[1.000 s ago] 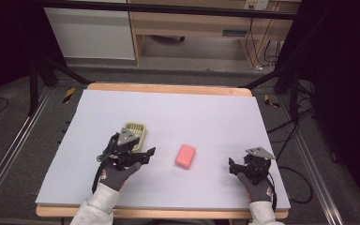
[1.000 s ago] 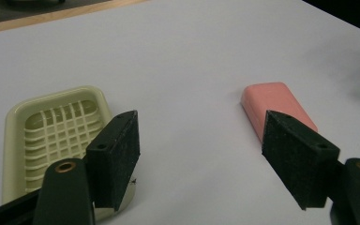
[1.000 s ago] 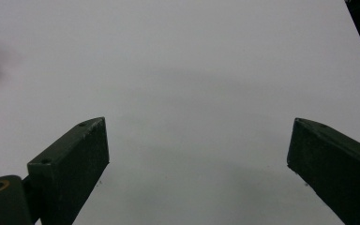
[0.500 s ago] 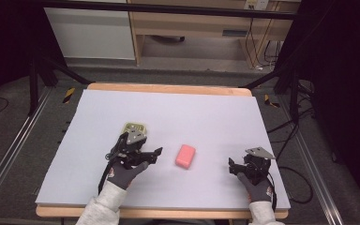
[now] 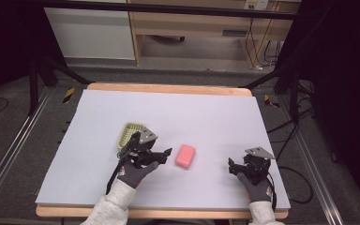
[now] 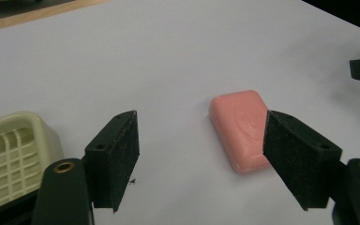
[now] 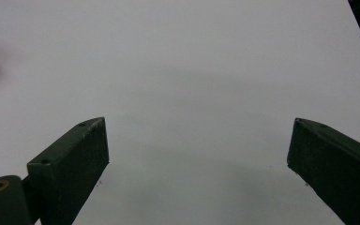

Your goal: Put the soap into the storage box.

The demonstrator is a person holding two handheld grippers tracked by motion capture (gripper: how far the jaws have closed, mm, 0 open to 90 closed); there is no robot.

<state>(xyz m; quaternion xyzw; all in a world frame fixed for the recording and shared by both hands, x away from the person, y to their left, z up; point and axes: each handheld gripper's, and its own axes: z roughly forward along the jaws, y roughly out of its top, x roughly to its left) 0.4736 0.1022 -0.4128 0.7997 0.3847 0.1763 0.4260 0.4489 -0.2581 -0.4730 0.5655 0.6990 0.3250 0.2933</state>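
Left tongs [image 6: 200, 157] agape, pink soap [image 6: 240, 129], embossed mark unreadable

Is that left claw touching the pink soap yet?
Apart. In the left gripper view the left claw stands open, and white table surface shows between the pink soap bar and its left jaw; the right jaw only overlaps the soap's edge.

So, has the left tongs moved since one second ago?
Yes. In the high view the left tongs have shifted right, away from the soap dish and toward the pink soap, which has stayed in place. Its jaws are open.
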